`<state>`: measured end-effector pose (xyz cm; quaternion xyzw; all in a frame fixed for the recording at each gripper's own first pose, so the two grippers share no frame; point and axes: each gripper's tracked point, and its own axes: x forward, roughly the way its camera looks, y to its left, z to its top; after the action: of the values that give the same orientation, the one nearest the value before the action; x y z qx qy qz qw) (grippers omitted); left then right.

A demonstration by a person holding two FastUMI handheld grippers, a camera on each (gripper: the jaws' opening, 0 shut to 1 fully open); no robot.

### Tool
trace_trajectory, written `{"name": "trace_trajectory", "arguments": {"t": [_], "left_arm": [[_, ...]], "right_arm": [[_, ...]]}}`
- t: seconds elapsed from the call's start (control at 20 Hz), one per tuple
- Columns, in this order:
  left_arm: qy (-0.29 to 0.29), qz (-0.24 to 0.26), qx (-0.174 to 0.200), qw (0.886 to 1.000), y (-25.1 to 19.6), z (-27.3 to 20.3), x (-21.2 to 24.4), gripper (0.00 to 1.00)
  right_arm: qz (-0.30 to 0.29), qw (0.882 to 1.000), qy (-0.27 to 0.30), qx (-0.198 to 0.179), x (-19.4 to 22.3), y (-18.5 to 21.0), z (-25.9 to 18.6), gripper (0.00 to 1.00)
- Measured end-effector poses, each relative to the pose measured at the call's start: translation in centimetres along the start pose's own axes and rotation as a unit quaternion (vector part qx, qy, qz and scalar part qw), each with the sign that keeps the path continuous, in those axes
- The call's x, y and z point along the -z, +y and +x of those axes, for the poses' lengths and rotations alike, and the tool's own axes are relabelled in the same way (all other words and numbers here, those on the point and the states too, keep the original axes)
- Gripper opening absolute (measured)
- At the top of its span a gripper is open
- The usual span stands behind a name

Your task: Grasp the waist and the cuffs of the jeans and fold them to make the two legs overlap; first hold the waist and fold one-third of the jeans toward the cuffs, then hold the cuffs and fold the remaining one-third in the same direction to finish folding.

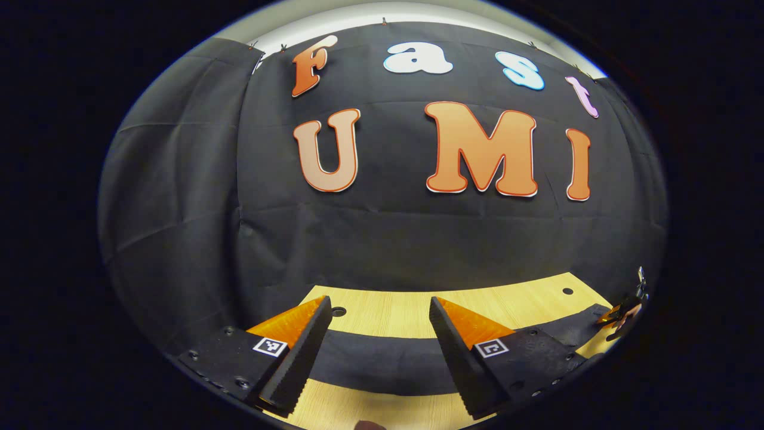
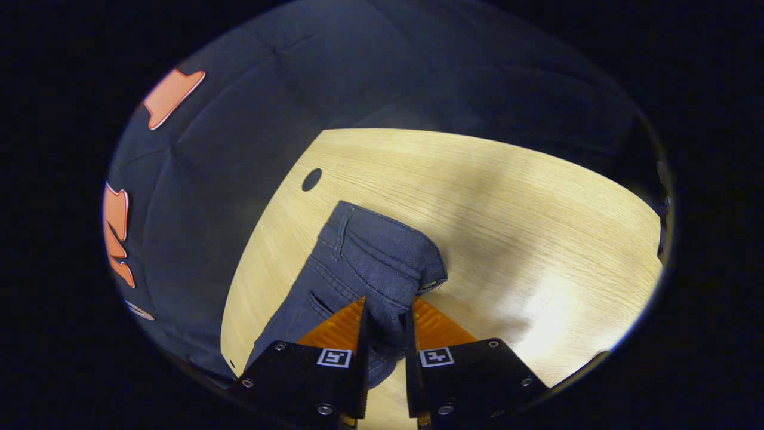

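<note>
Your right gripper [image 2: 387, 325] is clamped on the jeans [image 2: 364, 263]: both fingers press a fold of denim near the waist end, cloth bunched in the narrow gap between them. Beyond the tips, the waistband lies on the table [image 2: 507, 197], with a belt loop and a pocket seam showing. Round hole [image 2: 311, 179] in the tabletop sits just past the waistband corner, apart from the cloth.

Your left gripper [image 1: 379, 310] is released, fingers spread wide, nothing between them. It hovers above a dark band of the jeans [image 1: 382, 358] stretched across the table [image 1: 406, 310]; contact cannot be judged. Another hole [image 1: 338, 312] lies just beside the left finger. Far right edge: the other gripper [image 1: 624, 310], small and blurred, at the jeans' end.
</note>
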<state>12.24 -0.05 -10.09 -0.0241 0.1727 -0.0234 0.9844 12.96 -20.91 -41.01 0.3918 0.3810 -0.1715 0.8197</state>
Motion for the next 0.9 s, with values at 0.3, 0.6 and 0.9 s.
{"name": "trace_trajectory", "arguments": {"t": [0.3,0.6,0.9], "left_arm": [[-0.029,-0.001,-0.008,1.0,0.4,-2.2,-1.1,0.97],[-0.046,0.001,0.015,0.999,1.5,-3.6,-1.1,0.98],[-0.039,-0.011,0.003,0.999,5.8,-3.8,0.1,0.97]], "right_arm": [[-0.081,0.994,-0.072,-0.032,-0.6,5.0,-5.7,0.27],[-0.173,0.975,-0.13,-0.058,1.2,11.6,-11.1,0.27],[-0.28,0.944,-0.149,-0.088,5.8,18.8,-13.5,0.27]]}}
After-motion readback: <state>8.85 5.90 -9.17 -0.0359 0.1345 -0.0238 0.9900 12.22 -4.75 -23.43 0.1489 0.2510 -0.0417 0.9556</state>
